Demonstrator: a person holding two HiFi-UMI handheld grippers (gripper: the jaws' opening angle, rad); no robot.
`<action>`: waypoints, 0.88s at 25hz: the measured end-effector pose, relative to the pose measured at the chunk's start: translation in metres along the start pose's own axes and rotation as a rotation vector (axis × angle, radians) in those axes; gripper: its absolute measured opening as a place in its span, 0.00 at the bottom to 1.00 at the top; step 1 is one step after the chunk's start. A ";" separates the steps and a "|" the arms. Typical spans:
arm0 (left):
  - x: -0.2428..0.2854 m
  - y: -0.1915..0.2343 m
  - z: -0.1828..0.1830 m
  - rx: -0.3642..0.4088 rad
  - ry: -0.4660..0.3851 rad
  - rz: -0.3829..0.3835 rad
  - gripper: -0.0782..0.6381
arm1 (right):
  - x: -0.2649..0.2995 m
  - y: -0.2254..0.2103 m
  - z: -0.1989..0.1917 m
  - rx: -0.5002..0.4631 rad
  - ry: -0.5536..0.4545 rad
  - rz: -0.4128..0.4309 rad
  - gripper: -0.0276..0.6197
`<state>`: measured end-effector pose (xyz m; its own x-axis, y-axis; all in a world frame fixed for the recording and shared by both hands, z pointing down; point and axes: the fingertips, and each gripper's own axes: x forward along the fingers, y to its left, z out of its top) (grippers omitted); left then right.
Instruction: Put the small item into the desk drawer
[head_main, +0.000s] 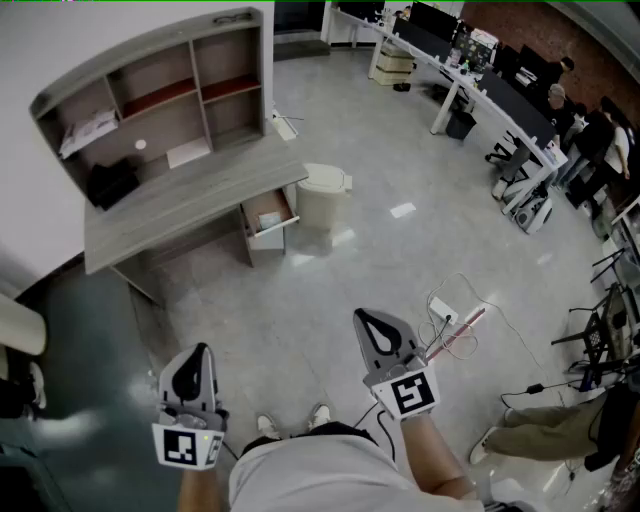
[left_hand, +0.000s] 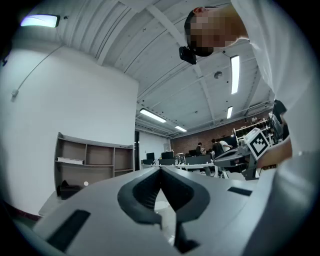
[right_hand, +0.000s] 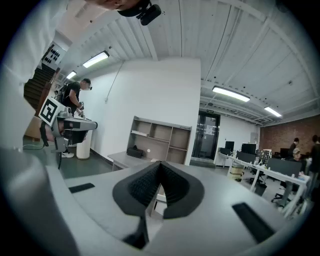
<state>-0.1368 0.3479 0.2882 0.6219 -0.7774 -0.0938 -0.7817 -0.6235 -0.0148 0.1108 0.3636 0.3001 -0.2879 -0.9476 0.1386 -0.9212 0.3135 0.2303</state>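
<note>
A grey desk (head_main: 190, 200) with a shelf hutch (head_main: 150, 90) stands far off at the upper left of the head view. Its drawer (head_main: 270, 235) is pulled open at the right end. A small white round item (head_main: 140, 145) sits on the hutch's lower shelf beside a black object (head_main: 112, 183). My left gripper (head_main: 196, 352) and right gripper (head_main: 362, 316) hang over the floor well short of the desk, both shut and empty. The left gripper (left_hand: 160, 169) faces the hutch (left_hand: 95, 162) in its own view. The right gripper (right_hand: 160, 163) also points toward the desk (right_hand: 125, 159).
A white bin (head_main: 322, 195) stands right of the open drawer. A power strip with cables (head_main: 445, 308) lies on the floor by my right gripper. Long office desks with people (head_main: 500, 100) fill the upper right. A person's legs (head_main: 540, 425) show at the lower right.
</note>
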 end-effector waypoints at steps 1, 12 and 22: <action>0.001 0.001 0.001 0.003 -0.003 -0.001 0.13 | 0.001 0.000 0.000 0.002 -0.003 0.000 0.08; 0.021 -0.026 0.003 0.008 -0.008 0.007 0.13 | -0.011 -0.032 -0.012 0.069 -0.019 0.017 0.08; 0.056 -0.053 -0.009 0.013 0.016 0.017 0.13 | -0.009 -0.068 -0.045 0.105 -0.008 0.049 0.08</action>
<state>-0.0598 0.3365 0.2929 0.6091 -0.7892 -0.0782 -0.7926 -0.6091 -0.0267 0.1875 0.3535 0.3263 -0.3348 -0.9319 0.1397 -0.9283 0.3516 0.1208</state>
